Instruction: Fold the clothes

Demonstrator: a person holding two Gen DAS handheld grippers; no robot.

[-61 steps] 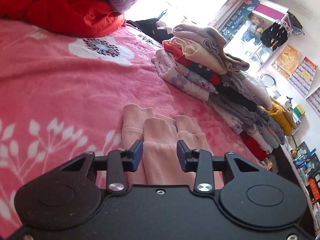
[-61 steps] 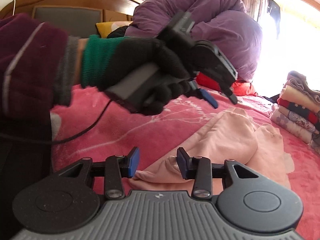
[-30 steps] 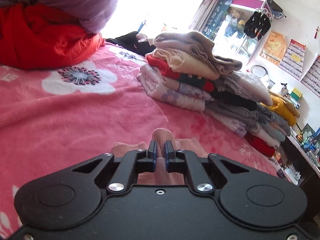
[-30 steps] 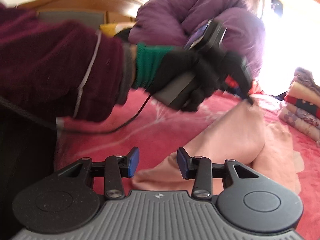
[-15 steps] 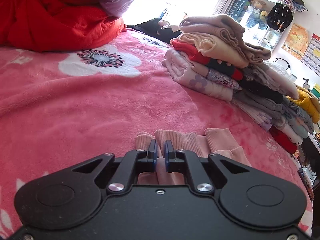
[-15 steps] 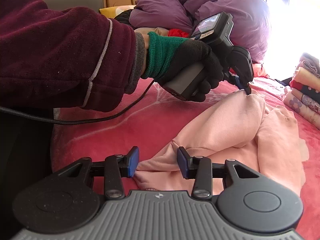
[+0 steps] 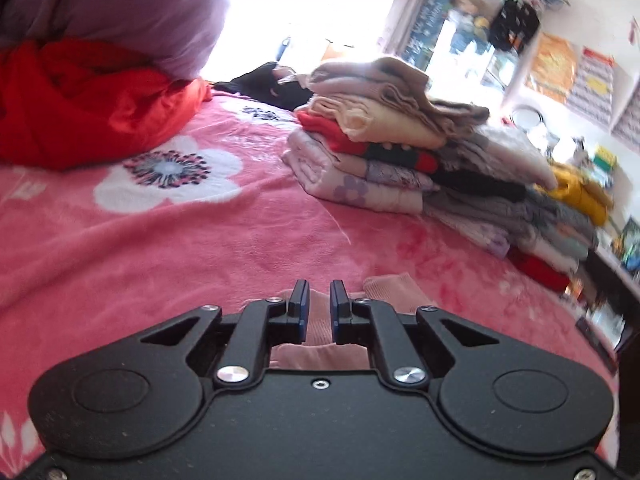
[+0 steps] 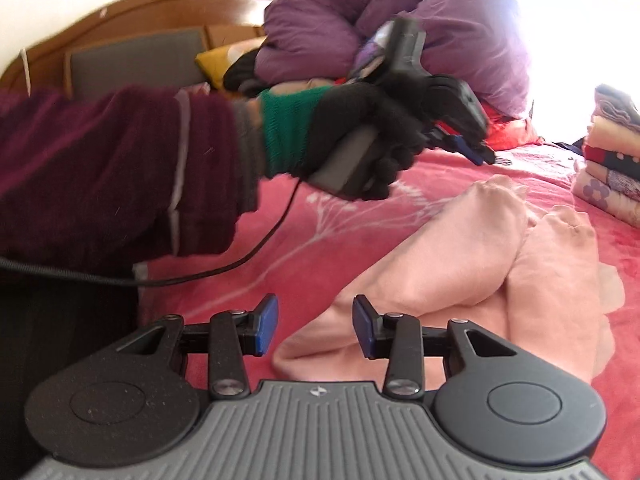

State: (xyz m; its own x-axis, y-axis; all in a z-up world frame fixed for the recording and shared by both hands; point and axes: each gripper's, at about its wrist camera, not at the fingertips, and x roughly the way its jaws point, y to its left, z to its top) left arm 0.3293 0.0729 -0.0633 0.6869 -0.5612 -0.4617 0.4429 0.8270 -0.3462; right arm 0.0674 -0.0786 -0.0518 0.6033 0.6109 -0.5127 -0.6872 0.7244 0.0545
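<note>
**Pink garment slack on the bed, both grippers off it**

Wall posters (image 7: 556,64) beyond the stack: print too blurred to read. No legible label anywhere else.

Pink garment (image 8: 460,276) lying rumpled on the fleecy pink floral blanket (image 7: 160,248) of the bed, soft knit, ribbed cuffs at its far end, two rounded humps side by side.

Left gripper (image 8: 478,152) raised above and behind the garment's far end, gripped by a black-gloved hand (image 8: 360,132) with green cuff and maroon sleeve (image 8: 120,168); blue pads drawn almost together, nothing pinched. Black cable (image 8: 240,260) trailing from the hand, left of the garment.

Right gripper (image 8: 314,326) over the garment's near edge, pads spread wide, not pressing on the cloth; edge of the fabric lying under the right-hand finger.

Beyond the garment to the right: stack of folded clothes (image 7: 384,148), beige, red, lilac-flowered and grey layers. Behind the garment: puffy purple duvet (image 8: 400,20) over crumpled red cloth (image 7: 80,108), then a curved wooden headboard (image 8: 132,8).
</note>
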